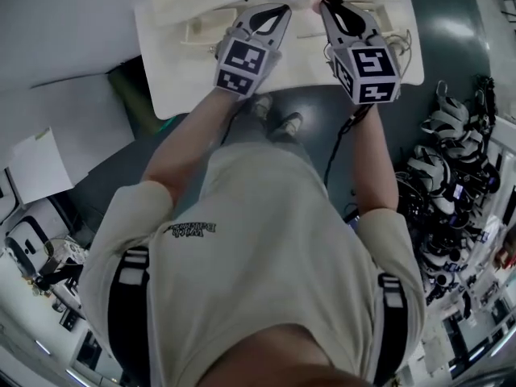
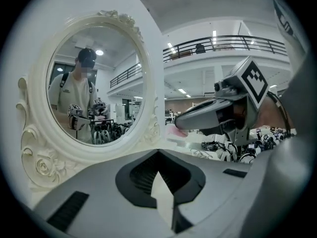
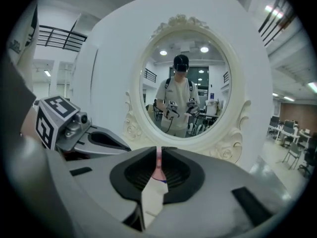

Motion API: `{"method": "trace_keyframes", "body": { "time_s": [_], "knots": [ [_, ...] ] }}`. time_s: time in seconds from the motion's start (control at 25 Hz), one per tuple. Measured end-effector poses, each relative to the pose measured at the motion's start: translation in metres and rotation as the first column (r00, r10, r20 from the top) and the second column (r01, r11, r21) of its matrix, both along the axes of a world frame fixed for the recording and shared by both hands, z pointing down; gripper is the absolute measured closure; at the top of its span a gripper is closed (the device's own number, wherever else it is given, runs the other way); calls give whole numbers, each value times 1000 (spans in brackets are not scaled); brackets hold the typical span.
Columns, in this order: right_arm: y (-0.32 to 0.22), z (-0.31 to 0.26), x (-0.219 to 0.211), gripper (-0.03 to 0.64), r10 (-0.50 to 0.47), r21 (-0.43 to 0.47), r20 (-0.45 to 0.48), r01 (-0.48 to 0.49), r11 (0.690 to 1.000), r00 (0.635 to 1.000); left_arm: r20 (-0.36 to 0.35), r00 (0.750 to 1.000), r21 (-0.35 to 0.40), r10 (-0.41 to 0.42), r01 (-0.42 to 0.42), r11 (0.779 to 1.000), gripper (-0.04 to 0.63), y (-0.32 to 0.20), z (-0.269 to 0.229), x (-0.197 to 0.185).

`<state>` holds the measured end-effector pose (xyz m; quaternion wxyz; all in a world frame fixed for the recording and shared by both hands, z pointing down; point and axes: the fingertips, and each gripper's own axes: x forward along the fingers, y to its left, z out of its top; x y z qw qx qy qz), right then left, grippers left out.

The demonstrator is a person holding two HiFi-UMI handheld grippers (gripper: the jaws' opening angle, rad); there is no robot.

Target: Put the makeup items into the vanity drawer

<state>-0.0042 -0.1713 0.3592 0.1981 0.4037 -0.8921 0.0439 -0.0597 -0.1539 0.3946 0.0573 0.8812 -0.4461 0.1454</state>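
Observation:
My right gripper is up over the white vanity table, shut on a thin pink makeup item that stands edge-on between its jaws. The left gripper view shows that pink item poking out of the right gripper's tip. To its left, at about the same height, my left gripper has its jaws together with nothing between them. Both gripper views face the oval mirror in its ornate white frame. No drawer can be made out clearly.
White boards and papers lie on the dark floor to the left. A heap of headsets and cables fills the right side. The person's feet stand just below the vanity's front edge.

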Motion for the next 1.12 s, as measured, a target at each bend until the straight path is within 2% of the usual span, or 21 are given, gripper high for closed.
{"method": "trace_keyframes", "body": {
  "time_s": [0.28,0.56,0.84,1.12],
  "knots": [
    [38,-69,34,580,36,151,10,-37,988,999,-50,997,108,58,-53,993,583,14,-56,29],
    [83,-126,64,580,84,254,59,-96,962,995,-91,982,209,168,-146,967,583,42,-115,63],
    [124,-151,108,580,156,276,133,-187,943,979,-129,957,269,259,-217,938,583,74,-152,100],
    [165,-149,123,580,173,251,173,-213,944,970,-167,932,260,321,-273,926,583,113,-162,117]
  ]
}}
